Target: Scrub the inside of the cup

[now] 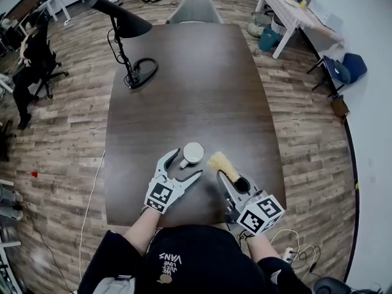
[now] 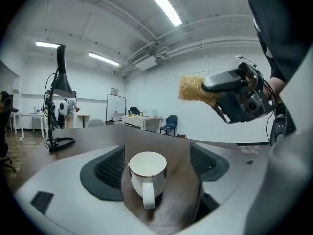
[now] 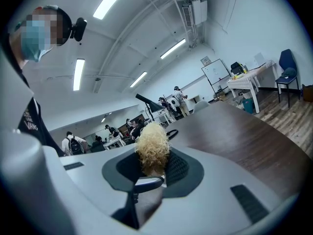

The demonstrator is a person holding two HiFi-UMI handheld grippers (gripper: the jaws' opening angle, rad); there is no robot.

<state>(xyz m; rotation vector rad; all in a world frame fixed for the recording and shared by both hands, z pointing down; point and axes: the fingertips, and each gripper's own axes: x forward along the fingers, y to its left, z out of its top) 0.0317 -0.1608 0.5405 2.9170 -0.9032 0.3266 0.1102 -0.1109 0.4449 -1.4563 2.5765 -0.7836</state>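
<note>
Head view has both forearms reaching over the counter's [image 1: 184, 72] near edge, the left tongs [image 1: 188, 162] angled inward with jaws released and spread round the white cup [image 1: 193, 152]. The right tongs [image 1: 231, 177], just beside, are clenched on a brush [image 1: 220, 163] whose straw-coloured bristles point toward the cup. Only the left gripper view shows the cup upright between the jaws, handle toward the camera, with the brush raised above the counter to the right; "VANS" reads upside down on the dark shirt [image 1: 171, 259].
</note>
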